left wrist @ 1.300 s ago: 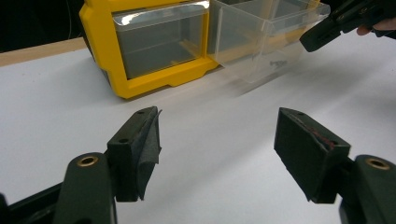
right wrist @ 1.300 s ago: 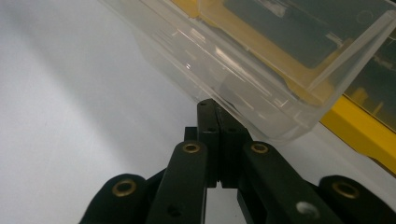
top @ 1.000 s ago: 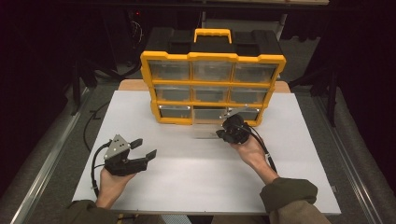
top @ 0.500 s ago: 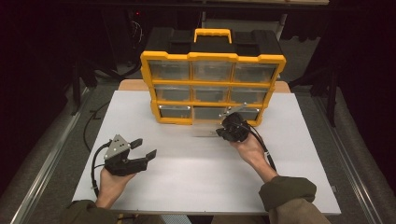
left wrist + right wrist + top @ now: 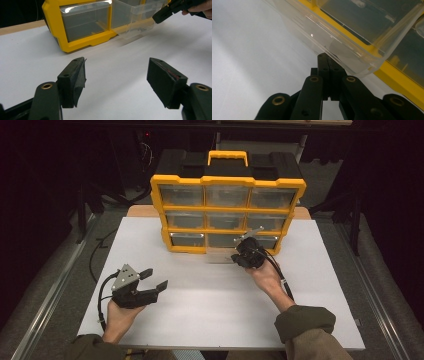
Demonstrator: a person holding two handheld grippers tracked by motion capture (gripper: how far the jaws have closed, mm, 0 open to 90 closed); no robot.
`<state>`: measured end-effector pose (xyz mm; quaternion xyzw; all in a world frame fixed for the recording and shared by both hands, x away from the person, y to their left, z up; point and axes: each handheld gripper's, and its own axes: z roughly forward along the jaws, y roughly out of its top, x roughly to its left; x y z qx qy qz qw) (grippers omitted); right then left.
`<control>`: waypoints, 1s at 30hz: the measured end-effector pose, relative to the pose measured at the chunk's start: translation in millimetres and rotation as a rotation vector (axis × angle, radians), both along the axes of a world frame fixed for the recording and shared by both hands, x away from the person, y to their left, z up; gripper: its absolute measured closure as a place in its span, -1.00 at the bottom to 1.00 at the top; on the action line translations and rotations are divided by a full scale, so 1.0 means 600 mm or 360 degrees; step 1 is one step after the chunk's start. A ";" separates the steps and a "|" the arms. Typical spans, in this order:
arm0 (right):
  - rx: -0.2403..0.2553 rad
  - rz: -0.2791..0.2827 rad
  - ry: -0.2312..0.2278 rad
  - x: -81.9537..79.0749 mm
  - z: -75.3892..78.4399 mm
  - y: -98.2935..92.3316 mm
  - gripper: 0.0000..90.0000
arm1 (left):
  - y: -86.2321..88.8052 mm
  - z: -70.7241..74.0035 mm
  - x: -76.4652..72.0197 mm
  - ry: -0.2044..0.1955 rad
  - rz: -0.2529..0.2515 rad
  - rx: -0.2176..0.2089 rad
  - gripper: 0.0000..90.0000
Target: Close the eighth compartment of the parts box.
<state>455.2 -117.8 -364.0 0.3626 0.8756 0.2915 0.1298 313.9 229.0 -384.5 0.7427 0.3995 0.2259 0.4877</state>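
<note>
Now my right gripper [image 5: 239, 251] clamps the clear plastic drawer's [image 5: 332, 41] front lip, drawing it from the yellow organiser [image 5: 227, 212], while my left gripper [image 5: 154, 281] waits open nearby.

Your left gripper [image 5: 116, 82] hangs low over the white worktop [image 5: 117, 57], jaws spread wide with only bare surface between them. The left pad's [image 5: 80, 75] dark lining looks frayed along its edge; the right pad [image 5: 161, 80] shows a reddish streak along its top edge. Ahead and to the left stands the yellow organizer [image 5: 82, 42], its corner drawer [image 5: 85, 22] flush in the frame. Just right of that, a clear drawer [image 5: 132, 21] sticks out over the worktop. Far ahead at upper right, your other gripper [image 5: 166, 12] has its dark tip at that drawer's front, fingers [image 5: 200, 6] behind it.
</note>
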 end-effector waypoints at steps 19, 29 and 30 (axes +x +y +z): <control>-0.0020 -0.0074 -0.0001 0.028 0.000 0.004 1.00 | 0.000 0.000 0.001 0.0005 -0.0007 0.0005 -0.30; -0.0039 -0.0101 -0.0027 0.043 0.003 0.006 1.00 | 0.000 0.000 0.001 0.0004 -0.0012 0.0011 -0.30; -0.0033 -0.0108 -0.0031 0.044 0.004 0.005 1.00 | 0.000 0.000 0.001 0.0004 -0.0012 0.0011 -0.30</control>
